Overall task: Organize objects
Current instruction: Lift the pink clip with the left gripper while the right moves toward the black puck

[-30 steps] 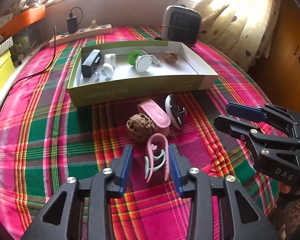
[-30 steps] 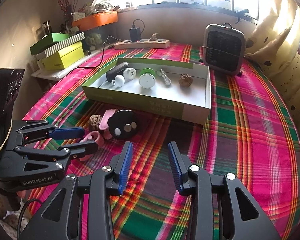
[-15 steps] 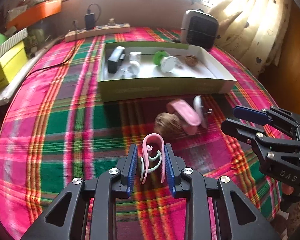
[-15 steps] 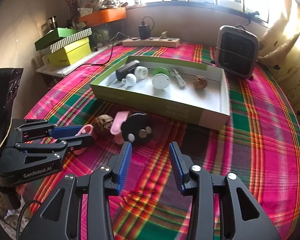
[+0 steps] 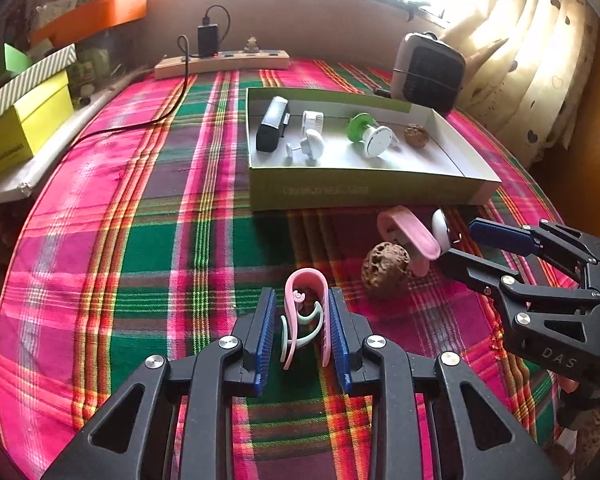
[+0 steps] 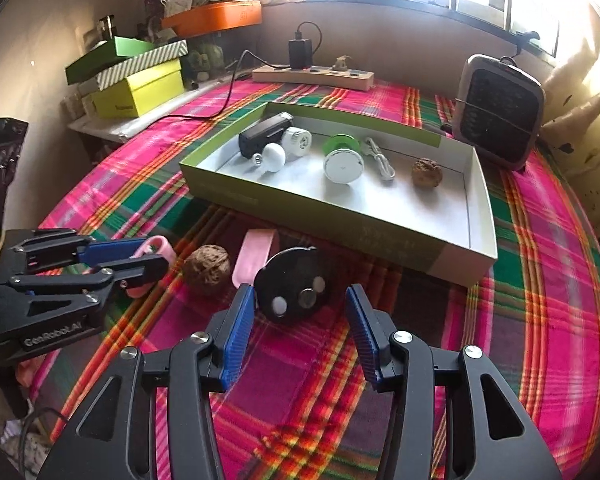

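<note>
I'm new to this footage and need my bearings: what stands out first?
The left gripper is shut on a pink clip in the foreground. Beyond it lies a shallow green box of small items on the bright plaid cloth. The right gripper, jaws opening, nears a black disc.

Two close wrist views angled down, sharing green tray [image 5: 364, 196], plaid cloth [image 6: 540, 264]

Two walnuts [image 6: 206, 270] [image 6: 427, 173]; one green-rimmed tray [image 6: 452, 258]; two grippers [image 6: 300, 330] [image 5: 303, 332]; one power strip [image 6: 314, 75]; one heater [image 6: 500, 114].
</note>
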The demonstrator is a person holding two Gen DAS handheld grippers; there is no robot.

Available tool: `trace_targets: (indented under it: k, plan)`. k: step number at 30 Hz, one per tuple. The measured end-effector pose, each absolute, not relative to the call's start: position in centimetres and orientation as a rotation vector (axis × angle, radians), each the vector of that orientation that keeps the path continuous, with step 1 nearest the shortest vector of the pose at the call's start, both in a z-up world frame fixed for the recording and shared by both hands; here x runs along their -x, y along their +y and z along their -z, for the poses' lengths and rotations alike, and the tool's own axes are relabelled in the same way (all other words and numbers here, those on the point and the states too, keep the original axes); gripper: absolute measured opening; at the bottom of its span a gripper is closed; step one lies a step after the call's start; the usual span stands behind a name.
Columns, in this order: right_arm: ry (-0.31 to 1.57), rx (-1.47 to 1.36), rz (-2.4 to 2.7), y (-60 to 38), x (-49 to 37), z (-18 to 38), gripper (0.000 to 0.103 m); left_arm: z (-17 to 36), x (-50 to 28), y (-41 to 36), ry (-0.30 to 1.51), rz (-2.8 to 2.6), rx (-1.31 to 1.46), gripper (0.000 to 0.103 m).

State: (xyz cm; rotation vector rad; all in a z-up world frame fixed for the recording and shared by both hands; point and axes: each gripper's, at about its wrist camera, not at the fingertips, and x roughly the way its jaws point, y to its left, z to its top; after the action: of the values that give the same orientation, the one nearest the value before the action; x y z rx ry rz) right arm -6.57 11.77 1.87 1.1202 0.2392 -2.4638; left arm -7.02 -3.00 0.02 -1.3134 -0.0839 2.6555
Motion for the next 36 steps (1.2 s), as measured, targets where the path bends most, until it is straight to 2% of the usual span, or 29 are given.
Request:
trace_targets:
  k: [22,26,36]
  plan:
    - [0.298,-1.165,2.475,11.5,8.7,-0.9,0.048,0.1,8.3,-3.5,-0.089,-2.658,1.305,0.025]
    - [0.301,-1.169,2.468,11.4,9.1,-0.8,0.054,0.0,8.5,-3.6,-0.089,-2.662,1.302,0.025]
    - [0.279,-1.185,2.465,11.2,10.1,-0.7,0.054,0.1,9.0,-3.5,-0.079,-2.674,1.299,0.025]
